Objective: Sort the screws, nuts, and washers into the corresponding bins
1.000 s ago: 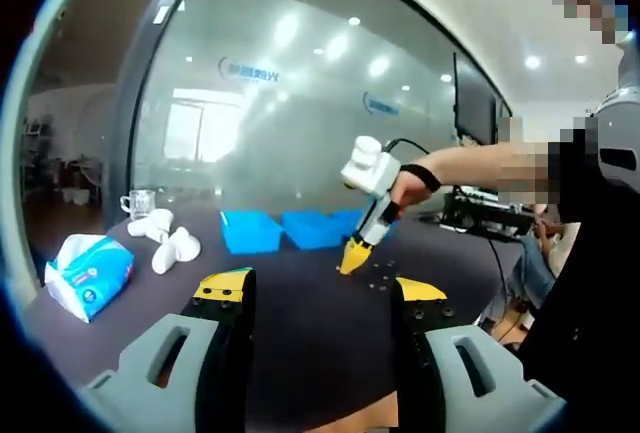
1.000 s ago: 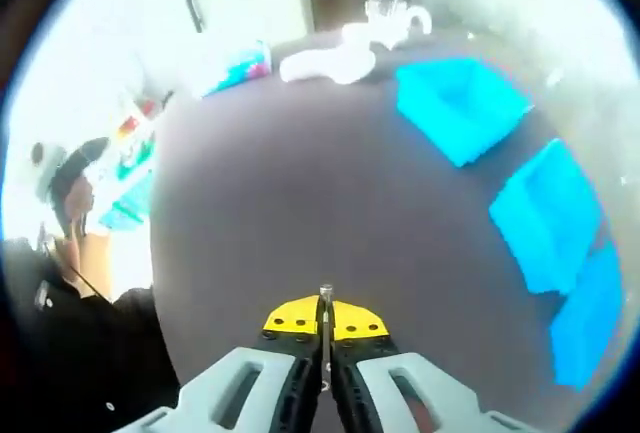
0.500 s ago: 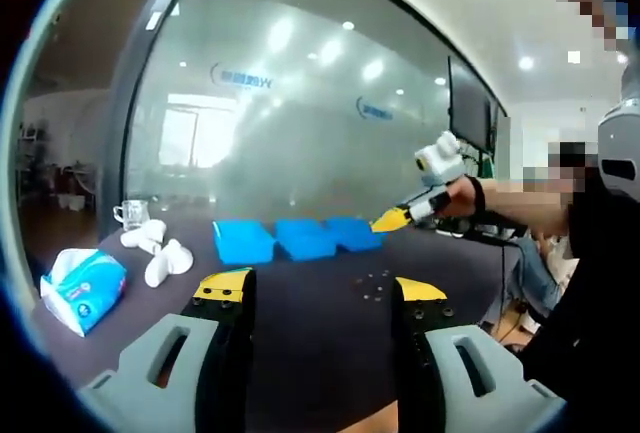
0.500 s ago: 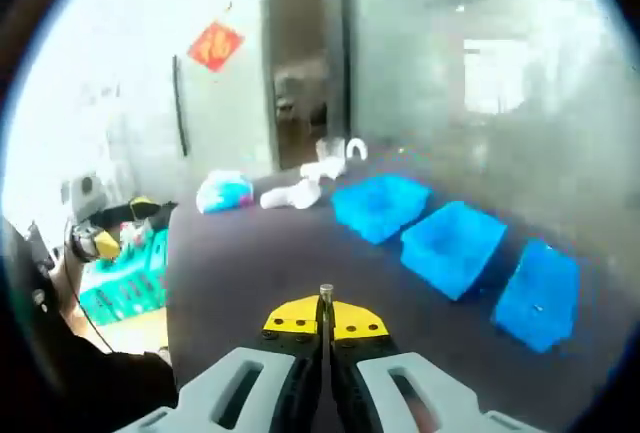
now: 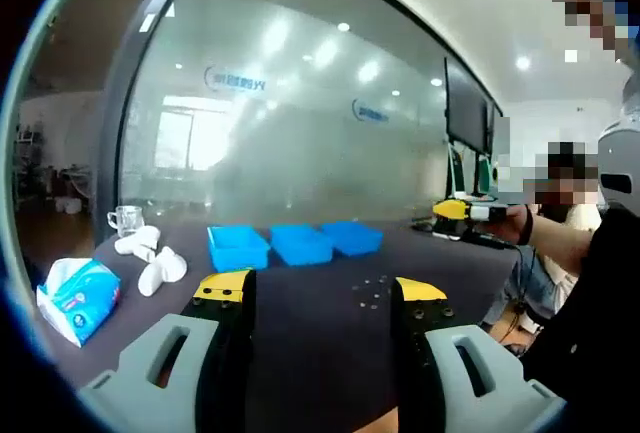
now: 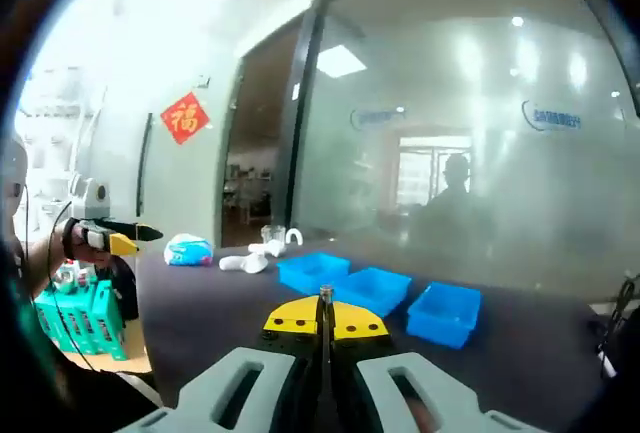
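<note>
My left gripper [image 5: 322, 293] stands open over the dark table [image 5: 300, 333], nothing between its yellow-tipped jaws. A scatter of small screws, nuts and washers [image 5: 372, 288] lies just beyond it. Behind them three blue bins [image 5: 238, 246] [image 5: 302, 243] [image 5: 352, 236] stand in a row. At the right, a hand holds my right gripper [image 5: 458, 210] high, clear of the table. The right gripper [image 6: 325, 318] is shut on a thin metal screw [image 6: 325, 296] that sticks up between its tips. The bins [image 6: 312, 271] [image 6: 372, 288] [image 6: 445, 311] lie ahead of it, and the left gripper [image 6: 118, 241] shows at far left.
A tissue pack [image 5: 78, 293], white rolled objects [image 5: 150, 258] and a glass cup [image 5: 125, 221] sit at the table's left end. A frosted glass wall [image 5: 300, 133] runs behind the table. A green crate [image 6: 75, 318] stands off the table's edge.
The right gripper rose from the loose hardware with the screw, passed over the bins and swung up to the right. The left gripper stayed open and almost still.
</note>
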Demonstrator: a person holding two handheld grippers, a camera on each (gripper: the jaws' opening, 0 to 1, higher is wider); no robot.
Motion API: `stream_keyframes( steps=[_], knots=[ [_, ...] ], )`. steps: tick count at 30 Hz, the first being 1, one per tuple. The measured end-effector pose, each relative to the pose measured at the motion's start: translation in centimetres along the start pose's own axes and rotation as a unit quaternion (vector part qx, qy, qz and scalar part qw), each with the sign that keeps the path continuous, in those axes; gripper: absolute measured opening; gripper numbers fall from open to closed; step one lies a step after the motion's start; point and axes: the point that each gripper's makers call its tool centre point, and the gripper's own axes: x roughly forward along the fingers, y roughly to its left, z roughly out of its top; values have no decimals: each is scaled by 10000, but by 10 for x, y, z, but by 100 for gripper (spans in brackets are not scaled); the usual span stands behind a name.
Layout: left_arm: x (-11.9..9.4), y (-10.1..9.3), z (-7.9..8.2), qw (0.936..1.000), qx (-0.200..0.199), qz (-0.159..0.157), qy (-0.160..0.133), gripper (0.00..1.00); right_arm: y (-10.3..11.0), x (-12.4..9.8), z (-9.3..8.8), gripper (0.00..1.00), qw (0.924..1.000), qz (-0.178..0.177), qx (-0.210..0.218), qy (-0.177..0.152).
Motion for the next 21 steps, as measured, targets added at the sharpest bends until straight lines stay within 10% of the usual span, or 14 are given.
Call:
stream_keyframes(
  steps=[11,21],
  knots=[
    [4,-2,1,10000,60,-18,57,53,-49,-21,7,0,9944,-947,151,-437],
    [6,-2,2,10000,67,-16,61,53,-92,29,19,0,9912,-1212,74,-534]
  ],
)
